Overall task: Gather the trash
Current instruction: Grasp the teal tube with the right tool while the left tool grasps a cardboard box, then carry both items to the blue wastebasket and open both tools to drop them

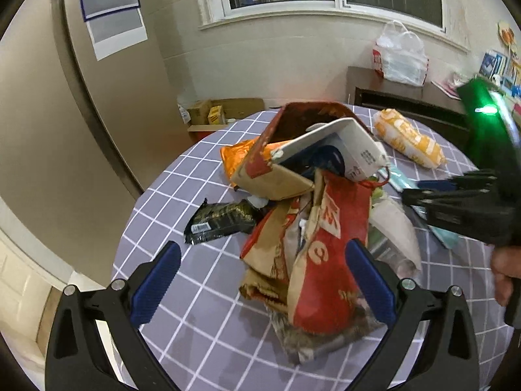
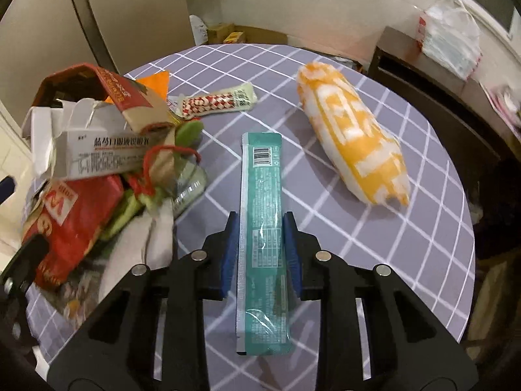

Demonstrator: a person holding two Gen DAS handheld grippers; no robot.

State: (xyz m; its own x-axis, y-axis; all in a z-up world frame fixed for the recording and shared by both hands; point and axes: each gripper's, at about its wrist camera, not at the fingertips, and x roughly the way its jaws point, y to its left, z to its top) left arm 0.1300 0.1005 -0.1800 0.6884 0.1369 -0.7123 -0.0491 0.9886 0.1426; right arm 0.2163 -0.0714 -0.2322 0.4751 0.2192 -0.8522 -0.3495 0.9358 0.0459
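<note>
Lengthwise, teal wrapper points away, clamped by right gripper; left gripper gapes, seemingly empty.

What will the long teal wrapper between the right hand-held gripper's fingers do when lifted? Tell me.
The teal wrapper looks like thin, flat film, so it is probably very light and may droop beyond the right hand-held gripper. Its glossy surface shows glare, so it could slip. The pads flank its long edges, so squeezing may buckle it.
</note>
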